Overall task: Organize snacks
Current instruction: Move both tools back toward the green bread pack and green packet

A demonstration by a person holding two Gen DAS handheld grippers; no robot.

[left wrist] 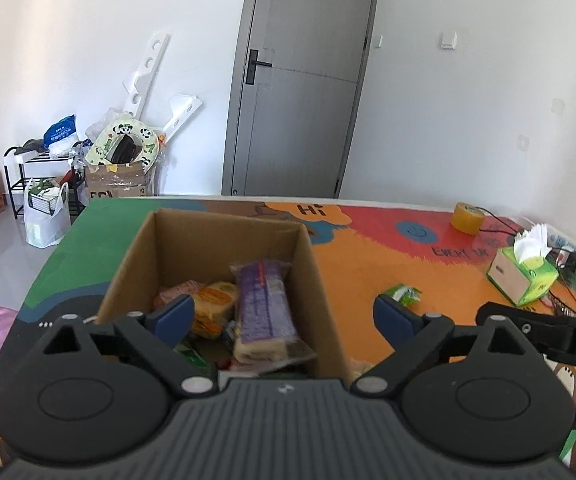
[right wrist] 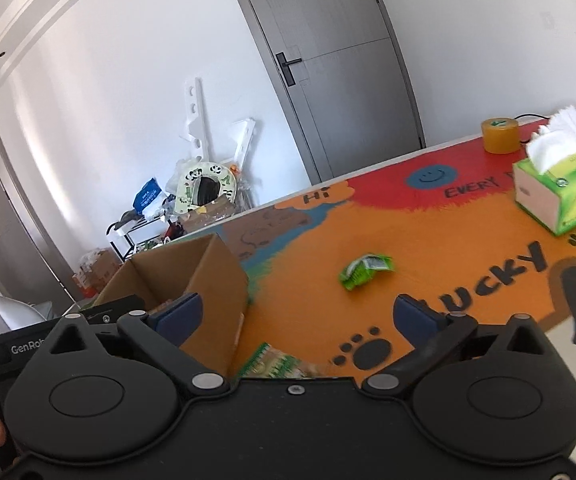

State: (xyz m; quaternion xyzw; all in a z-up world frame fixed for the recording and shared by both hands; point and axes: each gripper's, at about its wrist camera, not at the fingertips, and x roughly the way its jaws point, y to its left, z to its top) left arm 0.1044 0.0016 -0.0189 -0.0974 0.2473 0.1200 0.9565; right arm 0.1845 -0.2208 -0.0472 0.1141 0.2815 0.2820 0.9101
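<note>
**Bright mat, brown box**

The box [left wrist: 223, 248] is plain brown cardboard. Inside it lie a purple-wrapped pack [left wrist: 263, 304] and an orange-yellow one [left wrist: 211, 300]. The mat [right wrist: 368, 220] under the box is orange, red, green and blue with black paw prints and lettering. Right of the box sits a green wrapper [right wrist: 364, 270]; beyond it, a green-and-white tissue box [right wrist: 560, 196] and yellow tape [right wrist: 500, 135].
</note>
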